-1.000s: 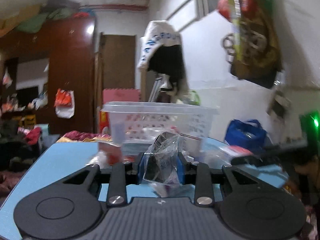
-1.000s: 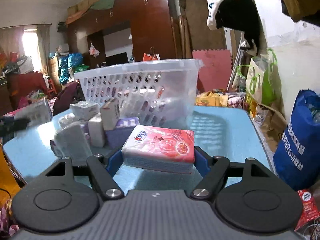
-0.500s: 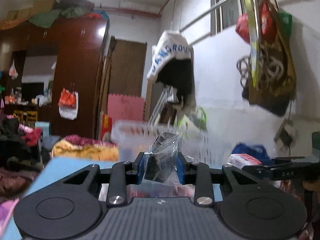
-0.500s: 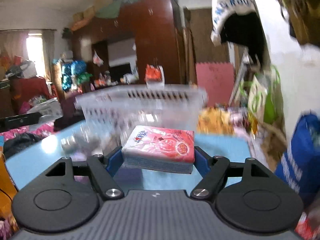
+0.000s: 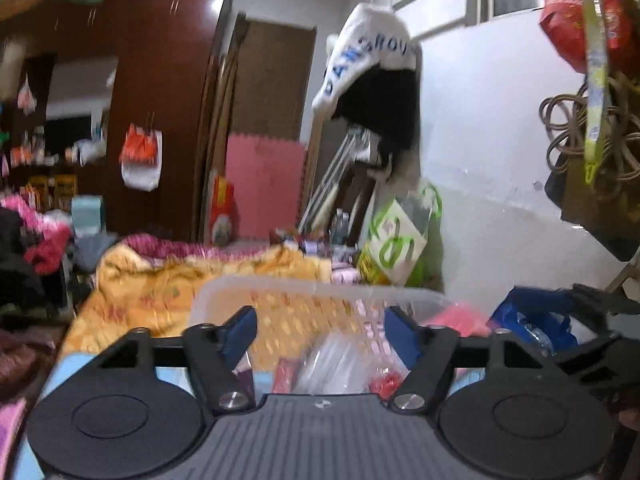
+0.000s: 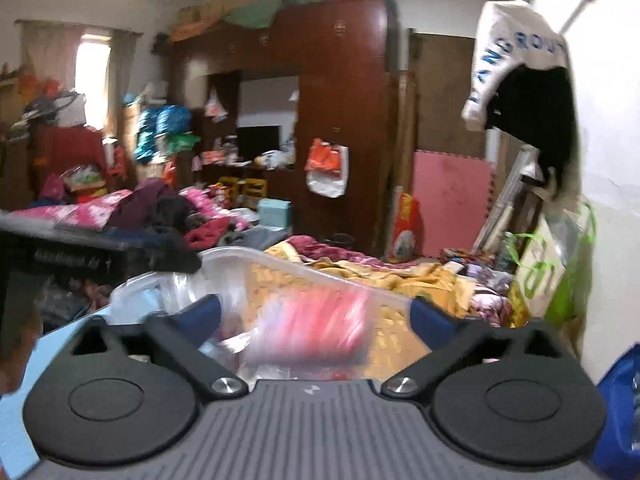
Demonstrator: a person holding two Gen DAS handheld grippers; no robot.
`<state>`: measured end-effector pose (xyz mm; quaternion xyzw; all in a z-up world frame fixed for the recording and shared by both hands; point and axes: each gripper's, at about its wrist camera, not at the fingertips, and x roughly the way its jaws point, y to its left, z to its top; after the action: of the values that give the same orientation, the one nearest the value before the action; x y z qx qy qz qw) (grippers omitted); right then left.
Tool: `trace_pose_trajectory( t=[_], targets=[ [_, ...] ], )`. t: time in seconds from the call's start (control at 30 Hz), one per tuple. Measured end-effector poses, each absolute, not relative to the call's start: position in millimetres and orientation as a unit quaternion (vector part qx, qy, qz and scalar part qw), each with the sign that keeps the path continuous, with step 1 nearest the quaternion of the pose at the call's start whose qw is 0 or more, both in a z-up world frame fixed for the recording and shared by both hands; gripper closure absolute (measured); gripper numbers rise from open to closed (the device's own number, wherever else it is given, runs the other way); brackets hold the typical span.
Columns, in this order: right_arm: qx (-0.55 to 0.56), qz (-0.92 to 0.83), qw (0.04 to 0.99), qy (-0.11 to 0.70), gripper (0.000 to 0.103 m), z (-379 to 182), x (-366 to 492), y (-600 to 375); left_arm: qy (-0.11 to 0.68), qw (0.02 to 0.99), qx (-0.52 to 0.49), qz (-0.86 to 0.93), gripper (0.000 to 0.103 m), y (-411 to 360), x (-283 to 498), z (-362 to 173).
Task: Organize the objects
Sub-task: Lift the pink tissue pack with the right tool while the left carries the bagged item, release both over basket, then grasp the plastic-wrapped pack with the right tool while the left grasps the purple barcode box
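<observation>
In the left wrist view, the left gripper (image 5: 320, 330) fills the bottom of the frame, its blue-padded fingers (image 5: 239, 330) spread apart and opening, pressing on nothing. Between and below them, in the lower centre, a crumpled clear plastic packet (image 5: 334, 364) lies loose inside the basket (image 5: 320, 286), smeared by motion, with something dark and red beside it that is too blurred to name. The basket is translucent white plastic with a rounded rim and rows of small slots in its wall; it sits just above the fingers, across the middle of the lower half. To the right of it a pink blur (image 5: 460, 316) shows at the rim, and at the far right edge the black frame of the other gripper (image 5: 592, 332) juts in.

In the right wrist view, the left edge holds a dark blurred tool (image 6: 92, 256) above the blue table (image 6: 24, 420). The right gripper (image 6: 316, 318) spans the bottom, its jaws opening to their widest with the pads clear of anything. In the gap, lower centre, the tissue pack (image 6: 310, 328) is a red-and-pink streaked block with a pale underside, motion-blurred, over the inside of the basket (image 6: 256, 258), whose clear rim curves from centre left to the right fingertip. Whether the pack has landed cannot be told. A yellow blanket (image 6: 404, 280) lies behind, at right of centre.
</observation>
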<state>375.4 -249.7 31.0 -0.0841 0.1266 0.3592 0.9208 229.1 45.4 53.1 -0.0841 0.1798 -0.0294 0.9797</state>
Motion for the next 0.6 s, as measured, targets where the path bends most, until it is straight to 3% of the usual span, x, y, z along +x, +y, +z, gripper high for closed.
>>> trace_pose_trajectory(
  t=[0.17, 0.27, 0.4, 0.6],
  targets=[
    [-0.070, 0.368, 0.917, 0.135, 0.000, 22.6, 345.2, -283.8, 0.144, 0.985, -0.078, -0.056, 0.027, 49.7, 172.9, 45.0],
    [-0.069, 0.385, 0.911, 0.132, 0.000, 11.9, 310.4, -303.4, 0.143, 0.987, -0.042, -0.053, 0.015, 40.0, 123.3, 29.2],
    [-0.043, 0.417, 0.898, 0.133, 0.000, -30.9, 261.8, -327.2, 0.163, 0.985, -0.007, -0.048, 0.015, 25.0, 71.6, -18.2],
    [0.018, 0.444, 0.876, 0.189, 0.000, -91.8, 250.6, -335.0, 0.190, 0.980, -0.011, -0.051, 0.015, 4.6, 72.2, -49.2]
  ],
)
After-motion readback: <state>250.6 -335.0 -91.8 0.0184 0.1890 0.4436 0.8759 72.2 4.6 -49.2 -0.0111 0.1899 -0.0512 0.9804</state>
